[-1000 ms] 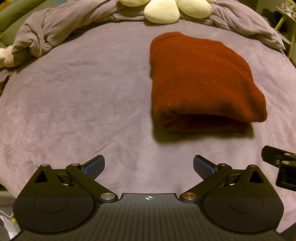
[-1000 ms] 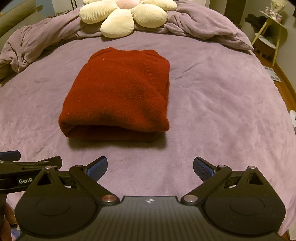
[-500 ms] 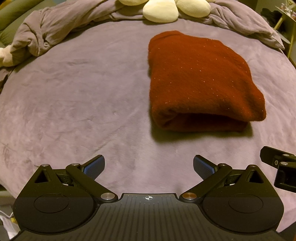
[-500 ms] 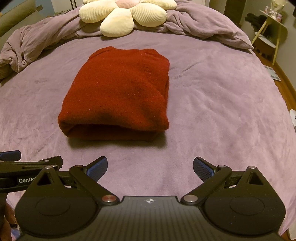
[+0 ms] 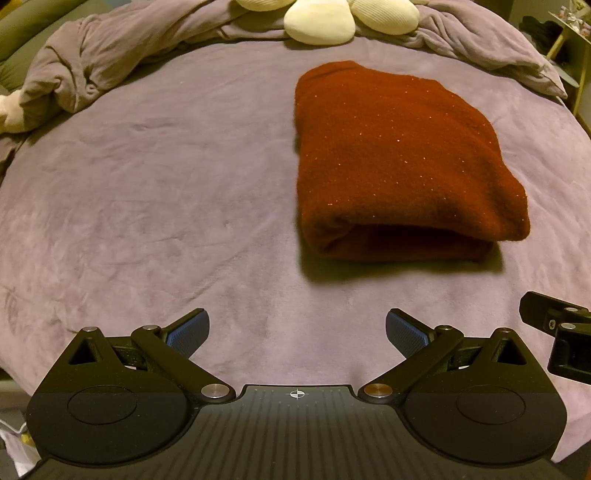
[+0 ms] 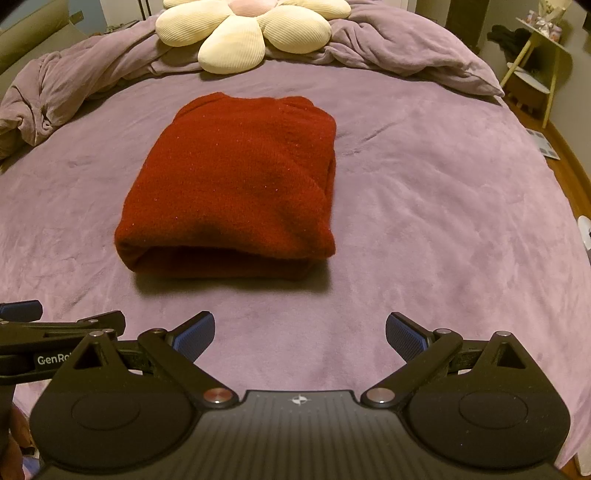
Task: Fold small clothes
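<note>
A dark red knitted garment (image 5: pixel 402 162) (image 6: pixel 240 184) lies folded into a thick rectangle on the purple bed cover (image 5: pixel 147 184) (image 6: pixel 443 206). Its rolled fold edge faces me. My left gripper (image 5: pixel 297 332) hovers open over bare cover, short of the garment and to its left, holding nothing. My right gripper (image 6: pixel 299 332) is open too, empty, just in front of the garment's near edge. The left gripper's side shows at the left edge of the right wrist view, and part of the right gripper shows at the right edge of the left wrist view.
A cream flower-shaped cushion (image 6: pixel 243 26) (image 5: pixel 321 18) sits at the head of the bed on a bunched purple duvet (image 6: pixel 406 48) (image 5: pixel 92 59). A small wooden side table (image 6: pixel 535 62) and wooden floor lie off the right side of the bed.
Both views have drifted slightly back from the garment, which sits a touch higher in frame. The garment has not moved and both grippers stay open.
</note>
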A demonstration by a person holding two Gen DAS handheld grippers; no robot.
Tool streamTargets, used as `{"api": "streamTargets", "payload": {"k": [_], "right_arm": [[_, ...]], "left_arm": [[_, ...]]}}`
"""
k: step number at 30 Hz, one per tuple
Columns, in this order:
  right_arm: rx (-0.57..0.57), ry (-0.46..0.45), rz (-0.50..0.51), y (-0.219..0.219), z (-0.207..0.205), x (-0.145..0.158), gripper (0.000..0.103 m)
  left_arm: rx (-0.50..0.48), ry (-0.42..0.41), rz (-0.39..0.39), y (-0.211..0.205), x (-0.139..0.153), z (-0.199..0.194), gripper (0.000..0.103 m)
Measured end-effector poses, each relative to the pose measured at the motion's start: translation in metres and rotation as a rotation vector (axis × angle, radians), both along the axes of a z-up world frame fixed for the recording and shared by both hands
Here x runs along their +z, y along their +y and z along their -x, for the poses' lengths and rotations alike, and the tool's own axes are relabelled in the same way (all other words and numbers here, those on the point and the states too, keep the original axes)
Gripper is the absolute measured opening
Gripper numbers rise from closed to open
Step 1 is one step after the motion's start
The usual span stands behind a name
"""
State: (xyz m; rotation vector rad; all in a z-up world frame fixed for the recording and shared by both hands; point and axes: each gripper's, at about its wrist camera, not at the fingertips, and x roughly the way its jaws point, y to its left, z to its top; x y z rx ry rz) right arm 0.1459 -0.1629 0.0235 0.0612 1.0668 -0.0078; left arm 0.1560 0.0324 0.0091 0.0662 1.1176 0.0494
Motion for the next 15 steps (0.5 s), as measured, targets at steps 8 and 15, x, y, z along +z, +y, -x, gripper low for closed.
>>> {"api": "streamTargets", "payload": {"k": [8, 15], "right_arm": [[-0.002, -0.002, 0.001, 0.0, 0.0015, 0.0001, 0.099], [-0.002, -0.002, 0.0, 0.0, 0.0017, 0.0, 0.099]], "left_arm": [[-0.001, -0.001, 0.0, -0.0013, -0.0004, -0.0003, 0.103], [0.0, -0.001, -0.003, -0.0019, -0.0004, 0.0001, 0.103]]}}
